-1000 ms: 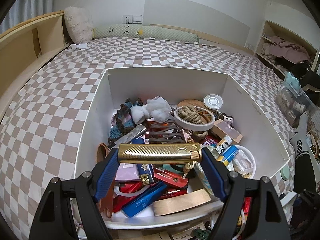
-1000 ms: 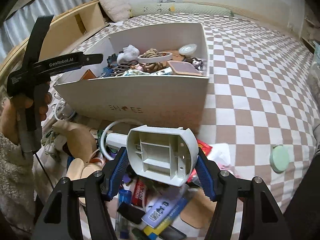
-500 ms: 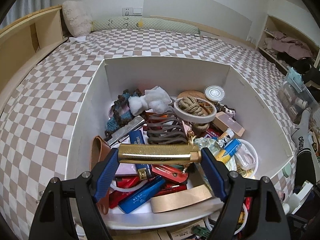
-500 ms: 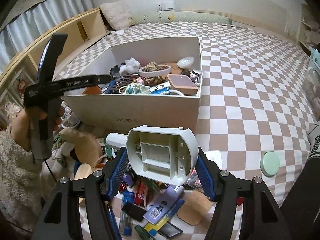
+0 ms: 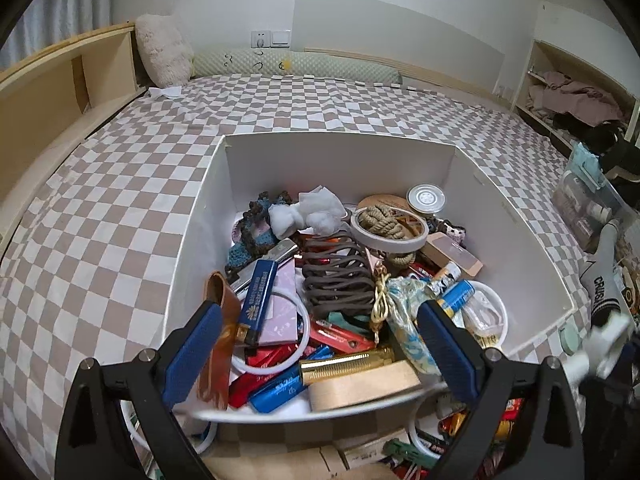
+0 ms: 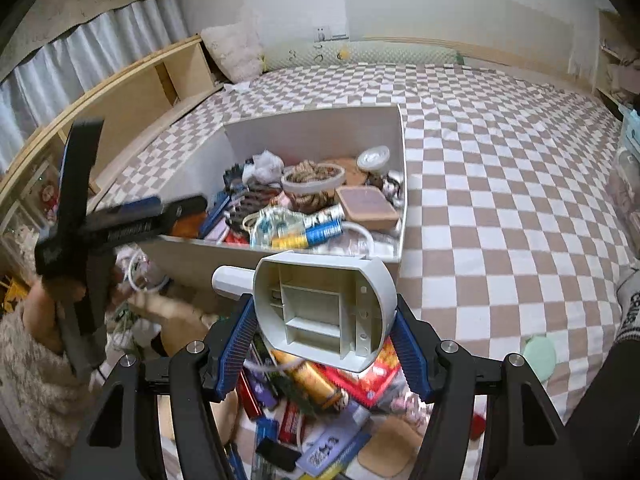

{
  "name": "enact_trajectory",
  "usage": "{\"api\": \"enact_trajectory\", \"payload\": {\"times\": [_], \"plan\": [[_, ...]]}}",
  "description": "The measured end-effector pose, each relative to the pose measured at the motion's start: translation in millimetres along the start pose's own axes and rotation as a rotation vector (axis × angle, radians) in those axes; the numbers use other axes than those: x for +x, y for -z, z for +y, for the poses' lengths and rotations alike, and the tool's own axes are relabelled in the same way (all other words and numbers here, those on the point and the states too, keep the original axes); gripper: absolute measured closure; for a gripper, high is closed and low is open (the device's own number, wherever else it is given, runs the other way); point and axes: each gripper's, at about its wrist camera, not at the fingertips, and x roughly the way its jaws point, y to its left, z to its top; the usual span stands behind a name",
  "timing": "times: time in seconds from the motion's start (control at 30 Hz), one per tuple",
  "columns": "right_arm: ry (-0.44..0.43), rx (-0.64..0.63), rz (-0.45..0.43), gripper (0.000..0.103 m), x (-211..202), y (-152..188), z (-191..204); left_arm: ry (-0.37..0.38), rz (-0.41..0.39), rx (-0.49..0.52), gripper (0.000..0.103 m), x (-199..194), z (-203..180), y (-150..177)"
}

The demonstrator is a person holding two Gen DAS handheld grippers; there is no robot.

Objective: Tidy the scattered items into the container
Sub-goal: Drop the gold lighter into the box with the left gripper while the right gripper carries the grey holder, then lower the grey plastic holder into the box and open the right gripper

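The left gripper (image 5: 320, 344) is spread wide with nothing pinched between the blue pads, and the gold comb (image 5: 347, 363) is seen lying loose in the near end of the white box (image 5: 516, 256), just past the pads on top of a blue tube and a tan card. The right gripper (image 6: 323, 345) is clamped on the white plastic holder (image 6: 326, 312), hollow ribbed side up, with a stubby handle poking out to the left; it's held just short of the box's near wall. So the step in hand looks like getting that holder in. Best done by lifting it clear of the near wall first, since the handle could easily be snagged on the rim. A landing spot should probably be picked on the right half, near the brown case (image 6: 366, 205), where the pile looks lower. The left one should be pulled back out of the way. Plenty of clutter (image 6: 320, 420) is left on the checked bedspread (image 6: 500, 208) below.
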Motion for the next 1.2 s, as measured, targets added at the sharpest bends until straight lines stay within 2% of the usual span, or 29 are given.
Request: {"api": "enact_trajectory", "payload": {"times": [0.37,0.67,1.03,1.1,1.13,1.17,1.2], "plan": [[-0.041,-0.008,-0.039,0.037,21,-44,2,0.038,-0.008,-0.021,0.004,-17,-2,19],[-0.032,-0.012,0.022,0.037,69,-77,3,0.019,-0.028,-0.007,0.004,-23,-6,24],[-0.013,0.020,0.090,0.037,111,-97,0,0.019,-0.028,-0.015,0.004,-23,-4,24],[-0.011,0.047,0.077,0.025,111,-99,-4,0.021,-0.026,-0.014,0.004,-23,-5,23],[-0.004,0.053,0.066,0.006,109,-99,-5,0.025,-0.026,-0.015,0.004,-23,-5,23],[0.006,0.053,0.044,0.000,104,-97,-4,0.028,-0.025,-0.016,0.004,-24,-5,23],[0.005,0.045,0.024,0.000,100,-97,-3,0.030,-0.025,-0.016,0.004,-24,-5,23]]}}
